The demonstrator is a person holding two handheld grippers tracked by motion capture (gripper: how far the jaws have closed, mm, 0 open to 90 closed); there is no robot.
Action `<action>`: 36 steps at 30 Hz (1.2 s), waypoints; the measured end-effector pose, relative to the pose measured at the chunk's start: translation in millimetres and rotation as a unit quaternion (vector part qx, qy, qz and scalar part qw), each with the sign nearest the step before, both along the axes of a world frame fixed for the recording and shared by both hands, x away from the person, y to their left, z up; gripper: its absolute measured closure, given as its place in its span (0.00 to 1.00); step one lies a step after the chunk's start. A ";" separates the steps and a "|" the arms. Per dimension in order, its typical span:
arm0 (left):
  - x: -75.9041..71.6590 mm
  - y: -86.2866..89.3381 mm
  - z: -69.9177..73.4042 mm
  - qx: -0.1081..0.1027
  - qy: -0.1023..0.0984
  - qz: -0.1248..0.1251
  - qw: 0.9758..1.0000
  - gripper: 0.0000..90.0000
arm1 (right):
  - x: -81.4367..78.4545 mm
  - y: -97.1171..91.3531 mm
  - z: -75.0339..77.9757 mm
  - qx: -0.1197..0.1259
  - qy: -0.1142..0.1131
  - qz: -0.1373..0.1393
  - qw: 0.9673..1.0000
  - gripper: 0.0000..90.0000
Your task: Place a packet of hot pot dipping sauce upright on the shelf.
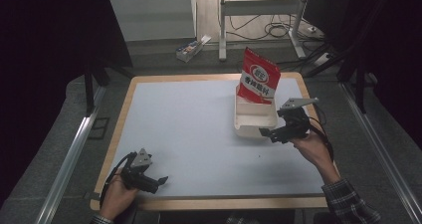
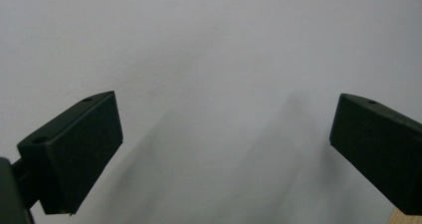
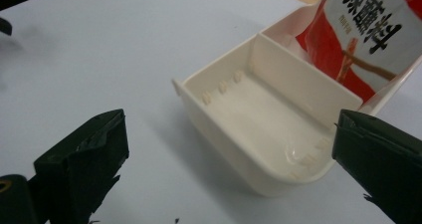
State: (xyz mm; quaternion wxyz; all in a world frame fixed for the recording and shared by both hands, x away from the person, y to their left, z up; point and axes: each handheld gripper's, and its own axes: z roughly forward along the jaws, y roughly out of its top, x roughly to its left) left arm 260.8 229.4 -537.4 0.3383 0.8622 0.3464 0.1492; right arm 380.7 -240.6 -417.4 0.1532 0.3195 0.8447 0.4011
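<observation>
A red and white snack bag (image 1: pixel 258 76) stands upright in the far compartment of a cream two-compartment bin (image 1: pixel 246 128); the near compartment is empty. My right gripper (image 1: pixel 269 132) hovers at the bin's near right corner, open with nothing between its jaws. In the right gripper view the bin (image 3: pixel 234 139) lies just ahead between the two jaws, the bag (image 3: pixel 361 35) at the top right. My left gripper (image 1: pixel 158 181) rests near the table's front left edge, open over bare white surface (image 2: pixel 214 69).
The white tabletop (image 1: pixel 184 129) has a wooden rim. Beyond its far edge stand a white desk frame (image 1: pixel 259 10), floor cables and a small box (image 1: pixel 188 50). Metal rails (image 1: pixel 69 159) run along both sides of the table.
</observation>
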 end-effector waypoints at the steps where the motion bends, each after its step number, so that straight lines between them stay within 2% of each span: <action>1: -0.1 -0.3 0.0 0.001 0.000 0.000 1.000 0.00 | -3.6 0.0 -1.1 -0.002 -0.001 0.001 1.000 0.02; 12: -0.6 -2.3 -0.3 0.010 -0.001 -0.004 1.000 0.00 | -35.9 -8.3 -18.4 0.003 0.000 0.013 1.000 0.02; 23: -0.6 -3.0 -0.5 0.011 -0.001 -0.007 1.000 0.00 | -65.0 -19.5 -40.5 0.006 0.001 0.012 1.000 0.01; 32: -0.8 -3.4 -0.7 0.013 -0.001 -0.010 1.000 0.00 | -78.8 -29.7 -63.4 -0.009 -0.010 0.007 1.000 0.01; 36: -0.8 -3.5 -0.8 0.013 0.000 -0.011 1.000 0.00 | -81.8 -35.0 -70.9 -0.010 -0.005 -0.001 1.000 0.01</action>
